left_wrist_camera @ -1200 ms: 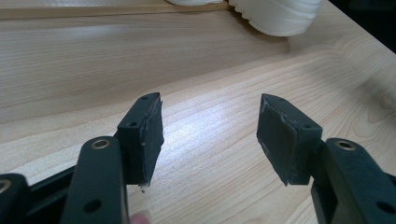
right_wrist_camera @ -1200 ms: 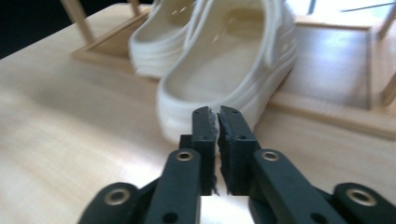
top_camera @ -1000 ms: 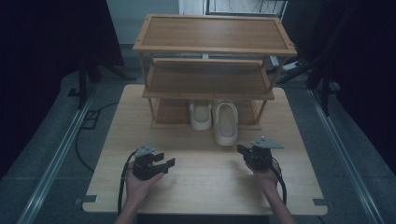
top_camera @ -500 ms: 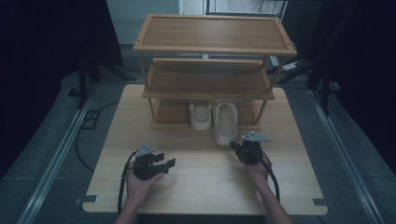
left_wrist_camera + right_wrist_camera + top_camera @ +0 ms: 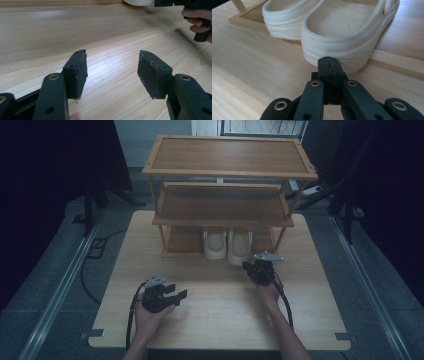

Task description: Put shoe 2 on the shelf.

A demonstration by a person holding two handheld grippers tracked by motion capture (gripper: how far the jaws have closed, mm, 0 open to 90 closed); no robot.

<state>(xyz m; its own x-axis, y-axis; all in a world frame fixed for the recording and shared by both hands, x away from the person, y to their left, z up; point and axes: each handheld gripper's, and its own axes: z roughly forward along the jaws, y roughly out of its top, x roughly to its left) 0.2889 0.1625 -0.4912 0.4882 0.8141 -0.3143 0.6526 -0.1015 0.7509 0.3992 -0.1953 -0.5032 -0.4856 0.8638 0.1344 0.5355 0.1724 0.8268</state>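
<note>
The right gripper (image 5: 329,60), clenched and empty, noses up to the heel of the right-hand clog (image 5: 347,32) at the rack's (image 5: 222,220) bottom shelf near the counter's (image 5: 220,320) far edge; it likely must open next to grasp that heel, while the left gripper (image 5: 112,72) waits released.

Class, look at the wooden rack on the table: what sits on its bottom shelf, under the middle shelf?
Two cream clogs stand side by side on the bottom shelf of the rack, heels poking out toward the person. Their toe ends are hidden beneath the middle shelf, so whatever lies farther back cannot be seen.
</note>
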